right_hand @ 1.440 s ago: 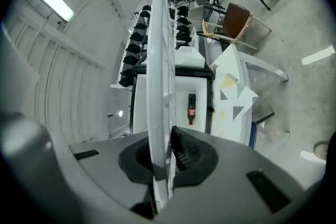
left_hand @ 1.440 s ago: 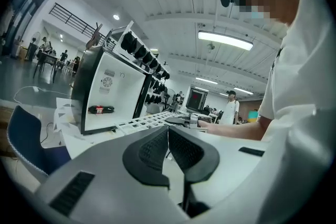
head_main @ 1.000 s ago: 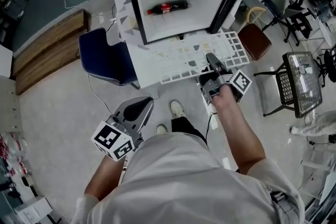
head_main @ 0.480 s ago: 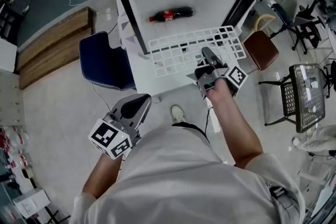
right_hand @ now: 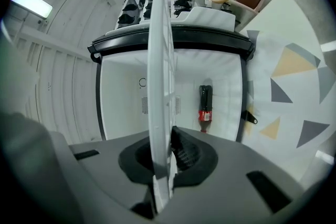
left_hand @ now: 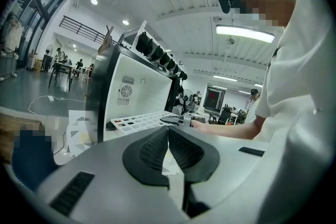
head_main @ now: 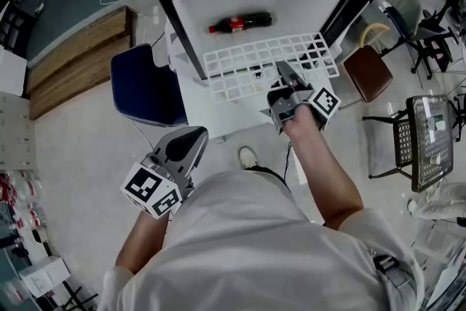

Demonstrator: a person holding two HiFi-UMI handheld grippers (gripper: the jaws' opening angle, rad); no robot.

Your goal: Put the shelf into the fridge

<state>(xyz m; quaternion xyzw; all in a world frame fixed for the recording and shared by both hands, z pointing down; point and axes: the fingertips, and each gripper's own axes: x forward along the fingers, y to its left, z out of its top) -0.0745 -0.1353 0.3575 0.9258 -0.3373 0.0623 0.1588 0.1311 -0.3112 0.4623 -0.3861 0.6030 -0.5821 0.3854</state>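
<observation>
Shelf (head_main: pixel 247 62): white grid, level, at fridge (head_main: pixel 191 25) mouth, long axis across opening.
Right gripper (head_main: pixel 282 73): pinching shelf's near edge.
Left gripper (head_main: pixel 191 138): pressed together, empty.
Inside fridge: cola bottle (head_main: pixel 240 22).
Left of fridge: blue chair (head_main: pixel 142 87).

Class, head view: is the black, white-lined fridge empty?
No, a dark bottle with a red label lies inside the fridge.

Fridge (head_main: pixel 291 0) top past the head view's upper edge; one pad of the right claw (right_hand: pixel 165 150) partly behind the shelf (right_hand: pixel 159 60).
</observation>
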